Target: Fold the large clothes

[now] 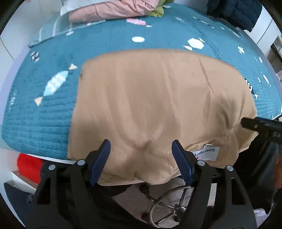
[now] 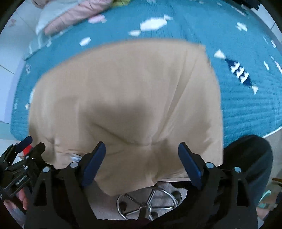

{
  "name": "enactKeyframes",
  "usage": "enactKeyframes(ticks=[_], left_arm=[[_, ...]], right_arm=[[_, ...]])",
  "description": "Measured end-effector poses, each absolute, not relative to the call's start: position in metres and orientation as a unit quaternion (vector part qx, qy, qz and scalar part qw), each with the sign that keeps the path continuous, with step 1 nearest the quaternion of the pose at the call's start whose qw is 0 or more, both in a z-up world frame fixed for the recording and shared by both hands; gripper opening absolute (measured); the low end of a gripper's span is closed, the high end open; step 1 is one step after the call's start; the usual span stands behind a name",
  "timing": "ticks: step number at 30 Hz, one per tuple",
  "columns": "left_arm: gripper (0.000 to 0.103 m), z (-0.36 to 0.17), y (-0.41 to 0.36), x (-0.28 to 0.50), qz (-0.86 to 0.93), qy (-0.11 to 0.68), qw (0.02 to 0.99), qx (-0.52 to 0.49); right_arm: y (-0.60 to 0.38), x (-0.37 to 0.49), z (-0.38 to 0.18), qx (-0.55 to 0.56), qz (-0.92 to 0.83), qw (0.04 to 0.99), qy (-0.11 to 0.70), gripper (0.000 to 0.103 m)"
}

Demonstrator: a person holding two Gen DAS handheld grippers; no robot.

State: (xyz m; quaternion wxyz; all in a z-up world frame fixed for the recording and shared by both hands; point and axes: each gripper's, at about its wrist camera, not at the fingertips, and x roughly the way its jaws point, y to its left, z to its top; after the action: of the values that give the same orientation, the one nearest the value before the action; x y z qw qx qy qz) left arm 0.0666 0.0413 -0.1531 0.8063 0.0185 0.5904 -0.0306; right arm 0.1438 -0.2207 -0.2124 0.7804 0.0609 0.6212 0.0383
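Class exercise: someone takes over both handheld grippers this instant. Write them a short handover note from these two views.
Left gripper: open, empty, over the garment's near edge.
Right gripper: open, empty, also at the near edge.
Tan garment: on the teal bedspread, in a rough rectangle, near edge hanging off the bed, white label showing.
Done: it looks partly folded.
Left: probably grip the near edge and fold it away from you, then smooth.

Teal quilted bed cover (image 1: 44, 126), tan garment (image 1: 158, 105) spread on it, pink folded clothing (image 1: 112, 10) at far edge

Teal quilted bedspread (image 1: 44, 123), chrome stool base (image 2: 148, 206) below.
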Motion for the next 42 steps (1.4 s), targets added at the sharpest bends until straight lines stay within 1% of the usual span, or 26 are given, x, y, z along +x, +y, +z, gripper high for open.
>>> enactKeyframes(ticks=[4, 6, 10, 15, 18, 21, 22, 24, 26, 27, 29, 30, 31, 32, 33, 35, 36, 37, 38, 39, 42], left_arm=[[0.073, -0.144, 0.045, 0.065, -0.033, 0.591, 0.806, -0.004], [0.073, -0.145, 0.048, 0.067, -0.030, 0.593, 0.805, -0.007], [0.073, -0.153, 0.049, 0.064, -0.025, 0.600, 0.800, -0.008], [0.073, -0.159, 0.053, 0.064, -0.014, 0.610, 0.792, -0.013], [0.073, -0.160, 0.053, 0.069, -0.010, 0.611, 0.791, -0.018], [0.073, -0.156, 0.042, 0.086, -0.027, 0.597, 0.802, -0.006], [0.073, -0.153, 0.037, 0.096, -0.031, 0.588, 0.809, 0.001], [0.072, -0.148, 0.029, 0.113, -0.035, 0.570, 0.821, 0.010], [0.071, -0.141, 0.022, 0.129, -0.040, 0.545, 0.837, 0.016], [0.071, -0.139, 0.017, 0.143, -0.038, 0.536, 0.843, 0.017], [0.065, -0.138, 0.014, 0.159, -0.047, 0.527, 0.849, 0.004], [0.060, -0.142, 0.012, 0.171, -0.052, 0.525, 0.849, -0.010], [0.052, -0.145, 0.011, 0.178, -0.050, 0.527, 0.849, -0.016], [0.046, -0.151, 0.010, 0.186, -0.045, 0.530, 0.846, -0.020], [0.037, -0.164, 0.011, 0.197, -0.040, 0.542, 0.839, -0.029], [0.034, -0.189, 0.018, 0.208, -0.036, 0.568, 0.820, -0.055], [0.028, -0.196, 0.022, 0.210, -0.037, 0.571, 0.818, -0.063], [0.019, -0.203, 0.030, 0.209, -0.045, 0.567, 0.820, -0.070], [0.015, -0.206, 0.040, 0.206, -0.051, 0.560, 0.823, -0.077], [0.009, -0.206, 0.050, 0.203, -0.051, 0.556, 0.826, -0.083], [0.008, -0.203, 0.086, 0.196, -0.014, 0.551, 0.829, -0.091]], right_arm=[[-0.235, 0.140, -0.200, 0.068, 0.019, 0.791, 0.607, 0.094], [-0.231, 0.141, -0.204, 0.066, -0.003, 0.788, 0.612, 0.094], [-0.261, 0.145, -0.226, 0.103, -0.034, 0.768, 0.631, 0.094], [-0.287, 0.152, -0.232, 0.131, -0.067, 0.763, 0.629, 0.094], [-0.282, 0.150, -0.214, 0.138, -0.062, 0.795, 0.587, 0.094], [-0.250, 0.161, -0.199, 0.097, 0.000, 0.823, 0.559, 0.092], [-0.234, 0.166, -0.191, 0.077, 0.014, 0.839, 0.539, 0.086], [-0.209, 0.178, -0.182, 0.050, 0.035, 0.853, 0.518, 0.081], [-0.184, 0.197, -0.180, 0.040, 0.060, 0.856, 0.513, 0.070], [-0.170, 0.206, -0.180, 0.042, 0.078, 0.856, 0.509, 0.068], [-0.156, 0.222, -0.185, 0.042, 0.090, 0.857, 0.505, 0.061], [-0.148, 0.230, -0.191, 0.041, 0.090, 0.856, 0.507, 0.059], [-0.141, 0.238, -0.199, 0.040, 0.088, 0.852, 0.514, 0.053], [-0.136, 0.247, -0.210, 0.040, 0.086, 0.845, 0.527, 0.048], [-0.133, 0.255, -0.224, 0.045, 0.087, 0.832, 0.546, 0.045], [-0.139, 0.263, -0.250, 0.054, 0.087, 0.814, 0.571, 0.033], [-0.143, 0.265, -0.260, 0.053, 0.085, 0.809, 0.579, 0.028], [-0.154, 0.263, -0.269, 0.056, 0.084, 0.807, 0.581, 0.016], [-0.165, 0.261, -0.271, 0.073, 0.086, 0.807, 0.580, 0.005], [-0.180, 0.257, -0.269, 0.098, 0.085, 0.804, 0.580, 0.001], [-0.217, 0.250, -0.265, 0.148, 0.087, 0.797, 0.579, 0.000]])
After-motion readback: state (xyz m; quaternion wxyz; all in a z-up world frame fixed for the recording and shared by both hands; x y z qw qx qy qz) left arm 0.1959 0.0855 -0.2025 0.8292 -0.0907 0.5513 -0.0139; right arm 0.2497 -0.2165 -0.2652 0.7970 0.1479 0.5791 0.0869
